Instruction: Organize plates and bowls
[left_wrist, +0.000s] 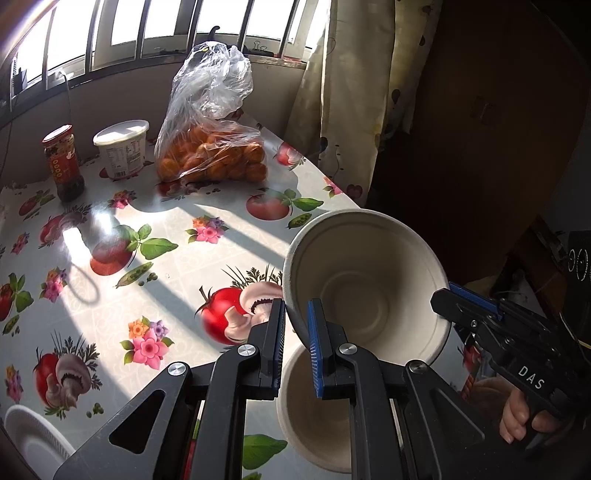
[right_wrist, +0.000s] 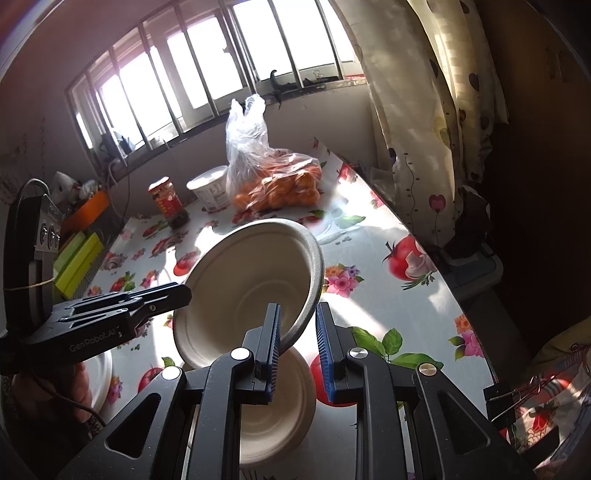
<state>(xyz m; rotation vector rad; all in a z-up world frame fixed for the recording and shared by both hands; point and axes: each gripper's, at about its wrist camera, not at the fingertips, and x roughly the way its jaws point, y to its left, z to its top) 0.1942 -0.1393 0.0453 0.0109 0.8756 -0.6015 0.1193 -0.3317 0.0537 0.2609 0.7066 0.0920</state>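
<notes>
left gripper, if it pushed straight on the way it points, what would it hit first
The left gripper is already shut on the rim of the tilted paper bowl, so the bowl travels with it. Beyond that, probably the flowered tablecloth near the table's right edge; depth is unclear.

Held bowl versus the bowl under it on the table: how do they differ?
The held bowl is lifted and tilted, both tongs clamped on its rim; the lower bowl sits upright on the table, ungripped and partly hidden. Both are plain off-white and look alike.
</notes>
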